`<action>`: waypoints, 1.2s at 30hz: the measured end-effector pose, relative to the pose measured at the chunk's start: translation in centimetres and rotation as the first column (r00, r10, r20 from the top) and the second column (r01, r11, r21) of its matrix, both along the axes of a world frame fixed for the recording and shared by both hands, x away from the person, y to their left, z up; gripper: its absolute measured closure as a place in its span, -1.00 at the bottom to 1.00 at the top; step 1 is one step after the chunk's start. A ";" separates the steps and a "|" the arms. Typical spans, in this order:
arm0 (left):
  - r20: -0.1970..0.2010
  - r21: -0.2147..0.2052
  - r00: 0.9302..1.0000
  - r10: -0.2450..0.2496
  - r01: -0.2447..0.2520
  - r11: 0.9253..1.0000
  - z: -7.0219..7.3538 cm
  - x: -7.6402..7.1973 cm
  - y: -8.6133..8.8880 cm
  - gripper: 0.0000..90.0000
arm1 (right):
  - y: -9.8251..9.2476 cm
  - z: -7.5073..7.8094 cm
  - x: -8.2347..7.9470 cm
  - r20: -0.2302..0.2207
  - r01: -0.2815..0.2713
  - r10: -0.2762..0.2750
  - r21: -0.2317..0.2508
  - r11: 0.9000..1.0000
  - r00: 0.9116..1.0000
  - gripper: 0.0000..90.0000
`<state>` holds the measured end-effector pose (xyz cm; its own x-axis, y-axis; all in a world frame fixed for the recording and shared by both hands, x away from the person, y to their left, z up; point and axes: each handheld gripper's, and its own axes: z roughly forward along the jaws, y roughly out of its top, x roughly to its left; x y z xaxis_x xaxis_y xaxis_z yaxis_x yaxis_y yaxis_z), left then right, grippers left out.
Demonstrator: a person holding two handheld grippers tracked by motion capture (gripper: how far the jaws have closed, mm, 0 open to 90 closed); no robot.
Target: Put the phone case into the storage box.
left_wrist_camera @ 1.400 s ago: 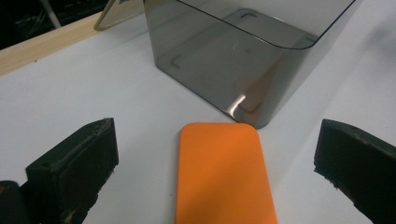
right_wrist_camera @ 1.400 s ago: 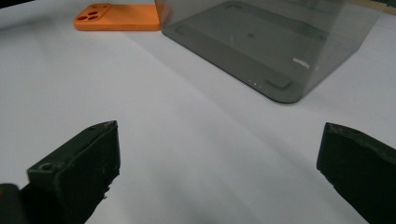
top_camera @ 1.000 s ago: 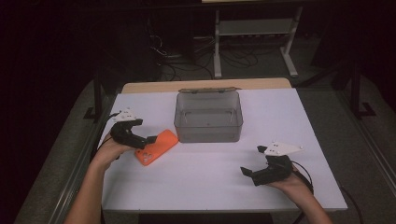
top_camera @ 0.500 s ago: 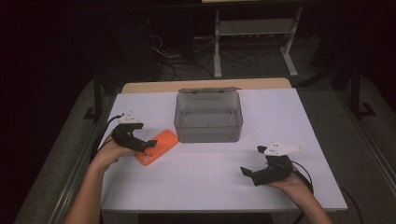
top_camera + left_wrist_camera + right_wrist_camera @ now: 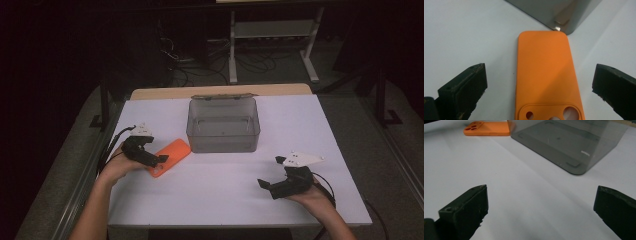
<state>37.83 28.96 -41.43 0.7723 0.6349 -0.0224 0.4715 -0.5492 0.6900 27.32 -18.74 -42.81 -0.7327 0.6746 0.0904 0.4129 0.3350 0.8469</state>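
Step in hand: left claw (image 5: pixel 537 82) spread astride orange phone case (image 5: pixel 547 75), near grey box (image 5: pixel 223 125). Next, likely: lower, pinch its long edges. Right claw (image 5: pixel 267 186) spread, idle.

Dim, dark surroundings around a brightly lit white table (image 5: pixel 225 195); soft shadows, close jaws slightly blurred

High view looks down; gripper views low, sharing orange case (image 5: pixel 547 75).
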 end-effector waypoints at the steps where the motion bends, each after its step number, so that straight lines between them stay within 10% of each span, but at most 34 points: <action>1: -0.005 0.006 1.000 0.001 -0.001 1.000 -0.1 0.0 0.0 -1.00 | 0.0 0.0 0.0 0.000 0.000 0.000 0.000 1.000 1.000 -1.00; 36: -0.082 0.130 0.997 -0.017 0.027 0.991 -2.4 -0.3 -1.2 -1.00 | 0.0 0.0 0.0 0.002 0.000 0.000 -0.004 1.000 1.000 -1.00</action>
<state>37.53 27.74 -43.83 0.7852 0.6192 -0.0031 0.5092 -0.6430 0.5721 27.28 -18.74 -42.80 -0.7326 0.6752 0.0862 0.4113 0.3381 0.8465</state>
